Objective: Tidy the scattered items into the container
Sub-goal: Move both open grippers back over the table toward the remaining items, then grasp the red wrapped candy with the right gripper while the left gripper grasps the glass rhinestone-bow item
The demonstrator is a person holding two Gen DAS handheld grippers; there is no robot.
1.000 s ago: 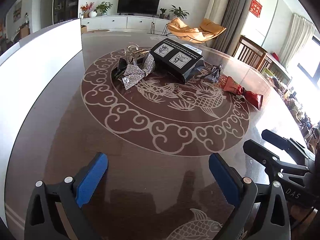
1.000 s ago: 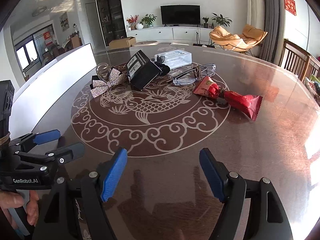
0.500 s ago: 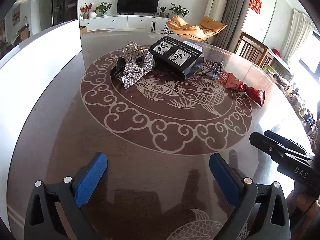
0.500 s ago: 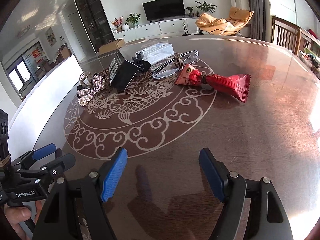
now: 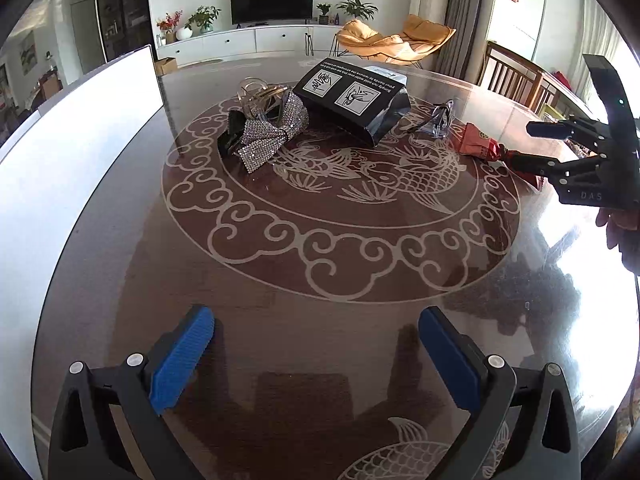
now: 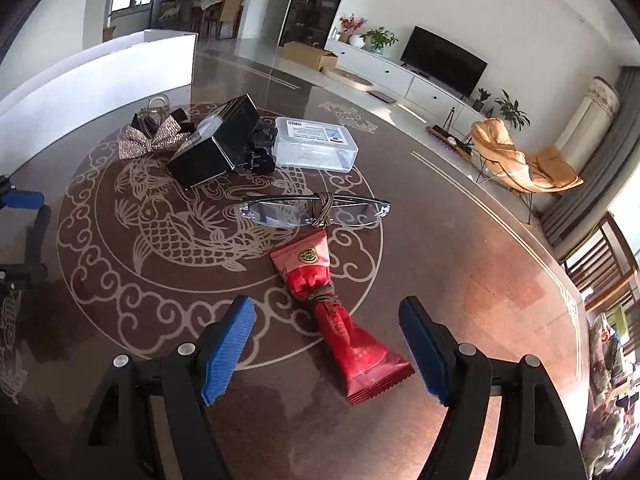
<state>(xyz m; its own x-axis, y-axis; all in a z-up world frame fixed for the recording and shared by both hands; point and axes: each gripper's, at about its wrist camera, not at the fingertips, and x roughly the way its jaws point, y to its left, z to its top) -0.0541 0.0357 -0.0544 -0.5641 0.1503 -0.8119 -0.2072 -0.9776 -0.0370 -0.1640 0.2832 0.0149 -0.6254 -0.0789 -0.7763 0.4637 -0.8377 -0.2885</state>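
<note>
A red snack packet lies on the dark patterned table, pointing toward me. My right gripper hovers open over it, blue pads either side and not touching it. From the left wrist view the right gripper stands above the packet. Beyond lie folded glasses, a clear plastic case, a black box and a rhinestone bow. My left gripper is open over bare table at the near edge. A white container stands at the left.
A clear hair claw sits behind the bow, and a small black item lies between box and case. Wooden chairs stand past the table's far right edge. A hand holds the right gripper.
My right gripper has swung rightward and rolled, so the red packet now lies between its fingers in view. The left gripper has barely moved.
</note>
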